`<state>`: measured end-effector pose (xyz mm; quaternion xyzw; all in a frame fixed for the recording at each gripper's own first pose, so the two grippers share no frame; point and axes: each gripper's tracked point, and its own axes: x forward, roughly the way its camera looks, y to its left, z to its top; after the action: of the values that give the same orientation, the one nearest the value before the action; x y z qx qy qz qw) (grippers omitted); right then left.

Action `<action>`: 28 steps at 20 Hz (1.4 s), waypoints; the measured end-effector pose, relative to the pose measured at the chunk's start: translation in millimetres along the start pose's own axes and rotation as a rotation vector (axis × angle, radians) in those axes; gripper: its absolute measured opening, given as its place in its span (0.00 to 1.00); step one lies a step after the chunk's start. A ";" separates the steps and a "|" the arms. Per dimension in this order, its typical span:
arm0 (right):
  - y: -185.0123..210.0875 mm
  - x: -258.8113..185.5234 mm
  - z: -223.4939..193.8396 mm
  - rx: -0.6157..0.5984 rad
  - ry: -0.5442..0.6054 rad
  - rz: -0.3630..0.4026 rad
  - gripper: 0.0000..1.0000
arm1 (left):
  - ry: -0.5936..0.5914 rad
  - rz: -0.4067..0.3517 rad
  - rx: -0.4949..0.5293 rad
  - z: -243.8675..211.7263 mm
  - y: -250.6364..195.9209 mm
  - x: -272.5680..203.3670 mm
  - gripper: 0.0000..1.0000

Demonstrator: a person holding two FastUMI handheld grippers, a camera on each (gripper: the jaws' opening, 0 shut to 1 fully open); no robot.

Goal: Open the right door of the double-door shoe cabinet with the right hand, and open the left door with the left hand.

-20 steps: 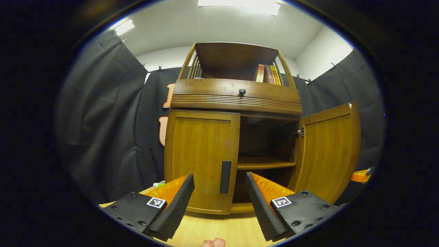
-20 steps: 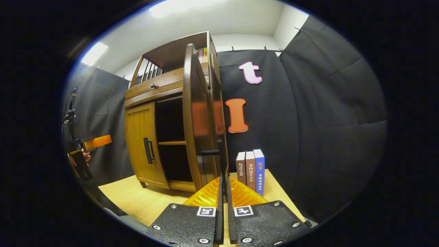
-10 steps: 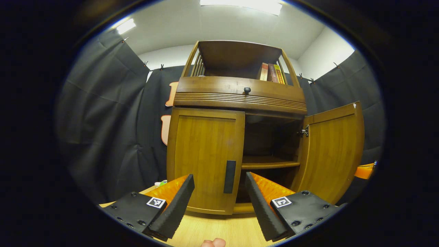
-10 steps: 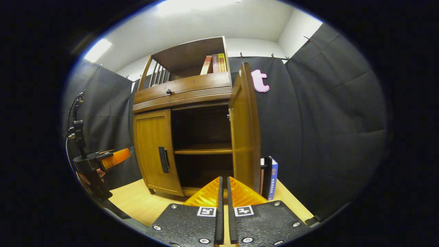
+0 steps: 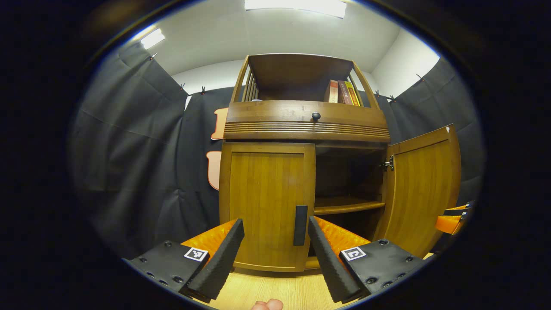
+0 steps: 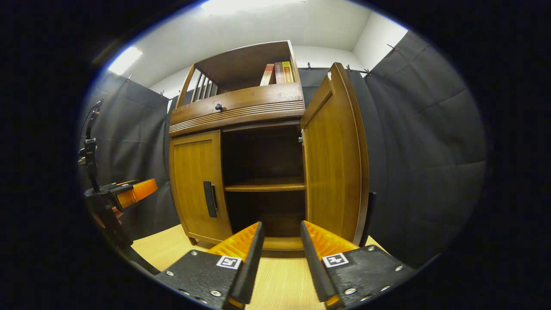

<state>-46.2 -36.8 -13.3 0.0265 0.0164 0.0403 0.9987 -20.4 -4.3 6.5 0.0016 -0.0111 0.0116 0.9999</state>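
Shadow fills the open right half of the brown wooden double-door shoe cabinet (image 5: 301,129), so beyond one inner wooden shelf (image 5: 346,206) its depth is hard to make out. The cabinet stands on a light wood-grain desk (image 5: 275,288). Its right door (image 5: 424,189) is swung wide open, with the outer face turned away in both views; in the right gripper view that right door (image 6: 333,159) hides the wall behind it. The left door (image 5: 267,202) is closed, its dark vertical bar handle (image 5: 300,224) at the inner edge. Book spines (image 5: 342,92) in the top compartment are too small to read.

At the bottom edge of the left gripper view a fingertip (image 5: 267,305) is cut off. The left hand-held gripper (image 5: 275,245) points at the closed door with its fingers spread apart, and the handle appears between them but farther off, untouched. In the right gripper view it shows at the left edge (image 6: 129,193), partly cropped. The right hand-held gripper (image 6: 280,254) is level before the open compartment, fingers apart, holding nothing, clear of the door.
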 end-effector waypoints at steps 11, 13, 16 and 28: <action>10.5 -9.2 6.1 -0.015 -0.018 0.007 1.00 | 0.039 -0.127 0.060 -54.9 -41.6 125.6 0.94; 10.1 -12.2 5.2 -0.027 -0.012 0.004 1.00 | 0.096 -0.147 0.063 -76.5 -50.4 144.5 0.95; 5.3 -14.8 5.0 -0.042 -0.008 -0.005 1.00 | 0.151 -0.136 0.049 -100.1 -49.0 162.8 0.97; -2.3 -3.2 -1.6 -0.026 0.008 0.009 0.93 | 0.164 -0.162 0.022 -130.0 -57.1 194.3 0.72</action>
<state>-49.2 -39.3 -14.8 0.0135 0.0198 0.0451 0.9987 178.0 -56.4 -119.3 0.0126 0.0713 -0.0691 0.9950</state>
